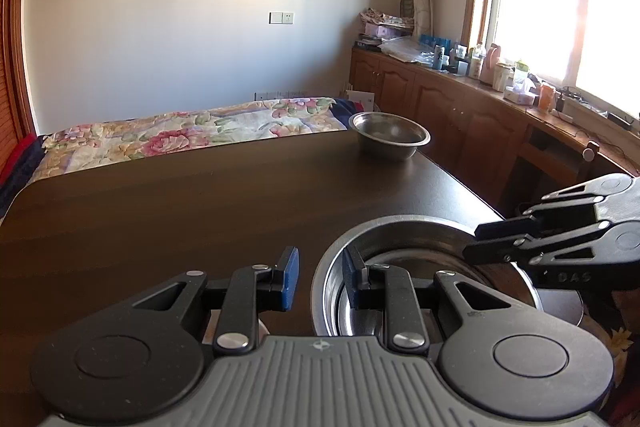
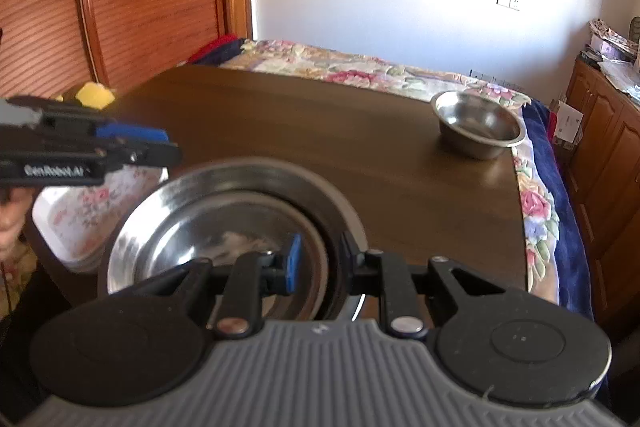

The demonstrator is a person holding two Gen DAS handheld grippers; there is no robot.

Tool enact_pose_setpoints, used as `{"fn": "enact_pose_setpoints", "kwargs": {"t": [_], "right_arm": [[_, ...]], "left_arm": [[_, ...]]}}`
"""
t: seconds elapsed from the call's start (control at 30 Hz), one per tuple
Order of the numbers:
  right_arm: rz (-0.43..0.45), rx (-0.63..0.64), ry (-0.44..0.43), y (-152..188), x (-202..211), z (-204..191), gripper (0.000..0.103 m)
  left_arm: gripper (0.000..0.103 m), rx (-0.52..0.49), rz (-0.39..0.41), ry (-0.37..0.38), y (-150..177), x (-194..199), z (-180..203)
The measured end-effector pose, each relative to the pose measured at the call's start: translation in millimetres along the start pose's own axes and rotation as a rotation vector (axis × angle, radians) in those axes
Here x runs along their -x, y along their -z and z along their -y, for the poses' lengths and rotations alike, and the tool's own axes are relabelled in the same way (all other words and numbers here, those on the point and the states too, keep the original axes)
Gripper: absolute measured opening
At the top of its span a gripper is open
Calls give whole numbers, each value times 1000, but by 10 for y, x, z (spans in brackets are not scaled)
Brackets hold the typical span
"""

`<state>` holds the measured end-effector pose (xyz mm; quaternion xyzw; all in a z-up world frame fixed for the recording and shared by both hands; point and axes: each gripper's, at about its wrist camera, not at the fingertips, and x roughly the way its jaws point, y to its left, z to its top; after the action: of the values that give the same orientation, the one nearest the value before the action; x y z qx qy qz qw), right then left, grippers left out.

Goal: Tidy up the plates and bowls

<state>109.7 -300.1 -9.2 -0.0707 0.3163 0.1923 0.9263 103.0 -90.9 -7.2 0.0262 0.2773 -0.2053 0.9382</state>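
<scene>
A steel bowl [image 1: 424, 267] sits at the near right corner of the dark worktop [image 1: 200, 211], with what looks like a second bowl or plate nested inside it; the reflections make the count hard to tell. Both tongs straddle its rim from opposite sides, likely so the stack can be steadied or lifted level.

The left tongs [image 1: 320, 277] straddle the left rim, one blue pad inside the bowl and one outside. A gap shows beside the outer pad, so they are narrowly spread and not pinching.

The right tongs [image 2: 318, 263] straddle the right rim the same way, one pad over the basin and one outside. The view is blurred and I cannot tell whether the pads press the metal.

A lone steel bowl [image 1: 390, 135] stands well apart at the far right corner, probably the next piece to gather or the place to stack.

Just left of the near bowl lies a white floral tray [image 2: 80, 215]. Beyond the worktop is a bed with a floral quilt [image 1: 180, 135], and wooden cabinets [image 1: 440, 95] run under the window on the right.
</scene>
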Motion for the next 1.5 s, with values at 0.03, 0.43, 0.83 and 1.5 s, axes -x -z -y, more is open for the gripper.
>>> {"fn": "enact_pose_setpoints", "kwargs": {"t": [0.03,0.43,0.83,1.5], "right_arm": [[10,-5,-3,-21,11,20,22],[127,-69,54,-312,103,582,22],[162,-119,110,-491,-40,1229,22],[142,-189,89,-518,-505,1806,23]], "left_arm": [[26,-1,0,0,-20,-18,5],[26,-41,-12,-23,-406,-349,65],[26,-79,-17,-27,-829,-762,222],[31,-115,-51,-8,-1286,-1474,326]]}}
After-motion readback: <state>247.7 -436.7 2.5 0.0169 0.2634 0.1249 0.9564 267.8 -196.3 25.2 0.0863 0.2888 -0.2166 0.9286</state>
